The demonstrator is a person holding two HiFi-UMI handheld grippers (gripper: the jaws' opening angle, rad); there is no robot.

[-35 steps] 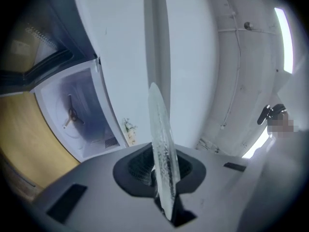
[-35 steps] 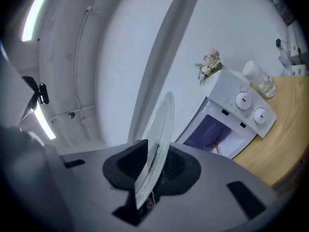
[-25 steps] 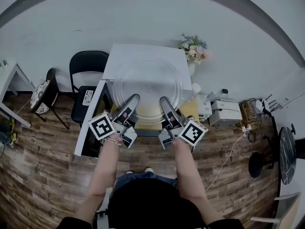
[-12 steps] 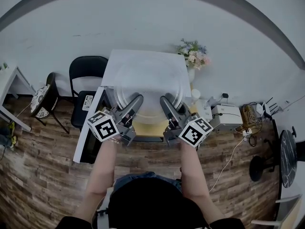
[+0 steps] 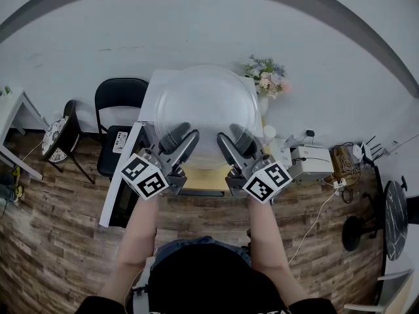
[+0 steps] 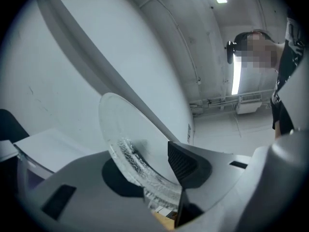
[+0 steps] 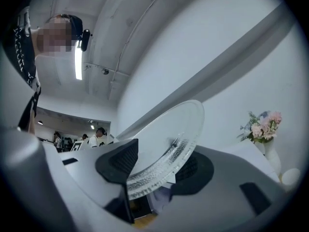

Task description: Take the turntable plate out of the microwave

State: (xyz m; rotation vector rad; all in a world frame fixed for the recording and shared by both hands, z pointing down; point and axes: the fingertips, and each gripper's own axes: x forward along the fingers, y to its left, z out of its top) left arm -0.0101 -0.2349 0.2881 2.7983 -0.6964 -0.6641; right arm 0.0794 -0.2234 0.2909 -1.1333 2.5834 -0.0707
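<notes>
The clear glass turntable plate (image 5: 203, 106) hangs in the air above the white microwave (image 5: 152, 84), held at its near rim by both grippers. My left gripper (image 5: 182, 140) has the rim slanting across its jaws, glass plate (image 6: 120, 129) touching both pads. My right gripper (image 5: 234, 140) holds the plate (image 7: 174, 129) the same way, wedged at an angle. Both pairs of jaws are opening with the rim still between them. The microwave door (image 5: 121, 188) stands open to the left, and its yellow cavity (image 5: 203, 176) shows under the plate.
A black chair (image 5: 121, 100) and a stool with a patterned cushion (image 5: 55, 129) stand left of the microwave. Flowers in a vase (image 5: 265, 70) are at its right. A white box and cables (image 5: 311, 156) lie on the wood floor further right.
The plate has come up from the microwave's top toward the camera. Both grippers rose with it and rolled, and their jaws now stand wider apart.
</notes>
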